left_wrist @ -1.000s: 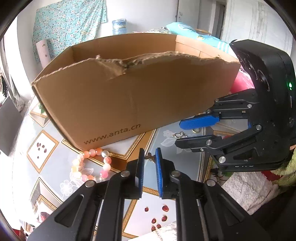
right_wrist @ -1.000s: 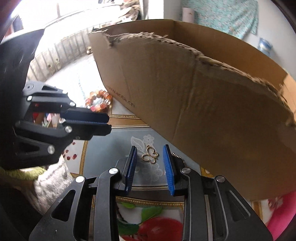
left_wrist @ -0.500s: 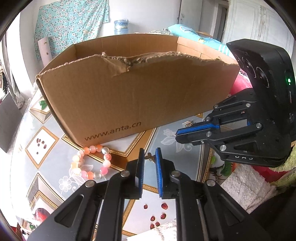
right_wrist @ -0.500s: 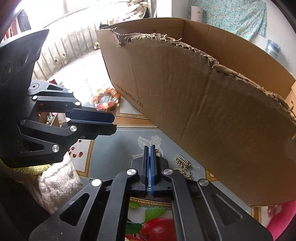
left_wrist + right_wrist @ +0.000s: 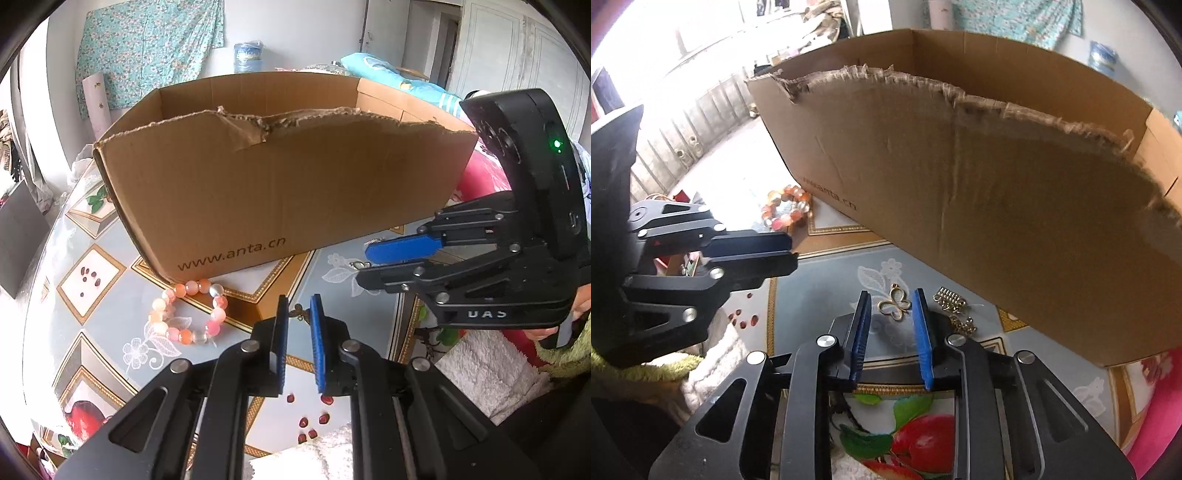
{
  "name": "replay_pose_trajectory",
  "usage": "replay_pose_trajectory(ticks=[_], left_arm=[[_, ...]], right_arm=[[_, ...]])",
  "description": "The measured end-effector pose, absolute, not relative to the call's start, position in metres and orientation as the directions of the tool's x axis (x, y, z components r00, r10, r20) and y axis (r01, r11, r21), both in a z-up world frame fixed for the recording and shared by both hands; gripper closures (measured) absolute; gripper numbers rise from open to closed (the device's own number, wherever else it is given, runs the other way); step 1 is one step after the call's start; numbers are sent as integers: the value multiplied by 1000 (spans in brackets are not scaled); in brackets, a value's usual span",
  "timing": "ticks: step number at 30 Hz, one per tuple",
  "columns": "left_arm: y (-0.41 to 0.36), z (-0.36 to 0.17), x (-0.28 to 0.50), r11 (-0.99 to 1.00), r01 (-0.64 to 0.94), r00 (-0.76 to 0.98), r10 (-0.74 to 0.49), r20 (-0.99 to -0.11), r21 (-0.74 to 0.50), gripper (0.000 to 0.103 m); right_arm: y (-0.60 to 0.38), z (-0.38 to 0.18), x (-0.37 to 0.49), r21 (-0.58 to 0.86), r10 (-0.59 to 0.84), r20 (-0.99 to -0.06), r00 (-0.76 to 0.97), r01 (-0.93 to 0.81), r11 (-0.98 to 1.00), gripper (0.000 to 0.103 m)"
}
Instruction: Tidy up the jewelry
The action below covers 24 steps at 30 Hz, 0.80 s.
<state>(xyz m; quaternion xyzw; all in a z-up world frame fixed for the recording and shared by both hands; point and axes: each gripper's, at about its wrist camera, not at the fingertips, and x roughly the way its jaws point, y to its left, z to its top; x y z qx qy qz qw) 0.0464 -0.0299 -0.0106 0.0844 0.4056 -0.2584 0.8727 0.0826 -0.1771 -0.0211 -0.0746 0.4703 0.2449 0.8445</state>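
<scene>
Right jaws: my right gripper [image 5: 891,320] is opening; small gold butterfly charm [image 5: 895,304] lies between, untouched.
Left jaws: my left gripper [image 5: 297,324] is nearly closed, empty.
Charm: light, thin, slippery; I pinch its wings.

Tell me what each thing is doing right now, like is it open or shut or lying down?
Cardboard box: open top, torn front edge, standing on the table.
Bead bracelet: lying flat beside the box.
Butterfly pendant: lying on the table, not gripped.
Small gold clasp: lying near the box.
Right gripper: opening, pendant between its fingers.
Left gripper: slightly apart, holding nothing.
</scene>
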Motion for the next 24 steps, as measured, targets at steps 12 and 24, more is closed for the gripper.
replay_pose_trajectory(ticks=[12,24], left_arm=[[-24,-10,42,855,513,545,-387,-744,-69,92],[-16,6,30,858,509,570,-391,-722,-63,92]], right_arm=[[-160,-21,81,15,277,-849,450,-504,864,89],[-175,4,70,72,347,-816,463,-514,855,89]])
